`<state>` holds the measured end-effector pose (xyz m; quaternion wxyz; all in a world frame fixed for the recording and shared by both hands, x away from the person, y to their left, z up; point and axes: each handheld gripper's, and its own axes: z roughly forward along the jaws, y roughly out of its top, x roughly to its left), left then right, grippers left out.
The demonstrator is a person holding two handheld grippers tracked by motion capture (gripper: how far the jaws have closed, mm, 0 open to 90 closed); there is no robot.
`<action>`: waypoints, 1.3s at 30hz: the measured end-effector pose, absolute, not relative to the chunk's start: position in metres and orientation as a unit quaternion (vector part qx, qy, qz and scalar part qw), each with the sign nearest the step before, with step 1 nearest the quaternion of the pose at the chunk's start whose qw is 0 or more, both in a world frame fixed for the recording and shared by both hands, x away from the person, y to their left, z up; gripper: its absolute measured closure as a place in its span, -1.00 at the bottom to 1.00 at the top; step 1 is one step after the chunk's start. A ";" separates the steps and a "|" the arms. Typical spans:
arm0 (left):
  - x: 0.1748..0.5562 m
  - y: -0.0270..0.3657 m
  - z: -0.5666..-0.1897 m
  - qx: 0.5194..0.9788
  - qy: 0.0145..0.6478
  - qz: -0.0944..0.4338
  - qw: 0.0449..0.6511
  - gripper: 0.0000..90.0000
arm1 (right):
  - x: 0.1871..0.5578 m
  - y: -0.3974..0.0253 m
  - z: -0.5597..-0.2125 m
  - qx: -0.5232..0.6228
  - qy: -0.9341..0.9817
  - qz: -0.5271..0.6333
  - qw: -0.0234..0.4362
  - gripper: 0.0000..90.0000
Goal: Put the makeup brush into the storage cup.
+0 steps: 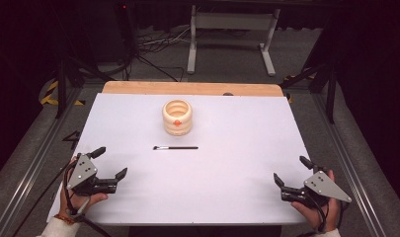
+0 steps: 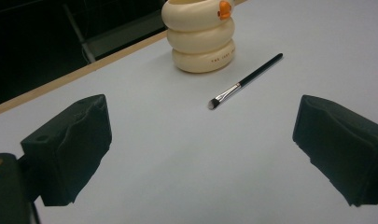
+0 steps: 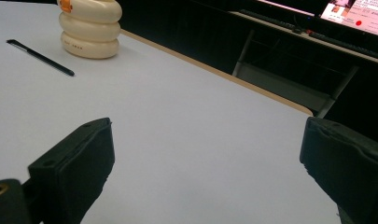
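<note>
Makeup brush flat on white table, near cream holder; left gripper, right gripper jaws spread, empty.

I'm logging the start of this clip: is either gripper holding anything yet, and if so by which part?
Nothing is held. The left gripper and right gripper are both open, and the brush lies untouched beside the cream holder.

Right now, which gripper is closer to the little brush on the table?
Left. The left gripper sits at the near-left corner, jaws open, short of the brush. The right gripper sits at the near-right corner, clearly farther away.
</note>
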<state>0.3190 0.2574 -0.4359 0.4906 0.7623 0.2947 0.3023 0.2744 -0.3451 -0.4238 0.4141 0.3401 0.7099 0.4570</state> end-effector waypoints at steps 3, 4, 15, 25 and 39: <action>0.320 0.257 -0.436 0.766 0.295 0.302 0.485 -0.87 | 0.274 -0.346 -0.424 0.341 0.711 0.457 0.412 -0.92; 0.320 0.256 -0.436 0.765 0.297 0.300 0.486 -0.86 | 0.274 -0.346 -0.424 0.341 0.710 0.457 0.412 -0.92; 0.324 0.251 -0.434 0.785 0.282 0.296 0.467 -0.82 | 0.276 -0.346 -0.424 0.344 0.711 0.457 0.408 -0.91; 0.354 0.222 -0.414 0.859 0.227 0.242 0.390 -0.70 | 0.276 -0.343 -0.426 0.340 0.719 0.452 0.404 -0.90; 0.412 0.155 -0.403 0.937 0.135 0.205 0.249 -0.31 | 0.276 -0.344 -0.428 0.343 0.722 0.449 0.399 -0.89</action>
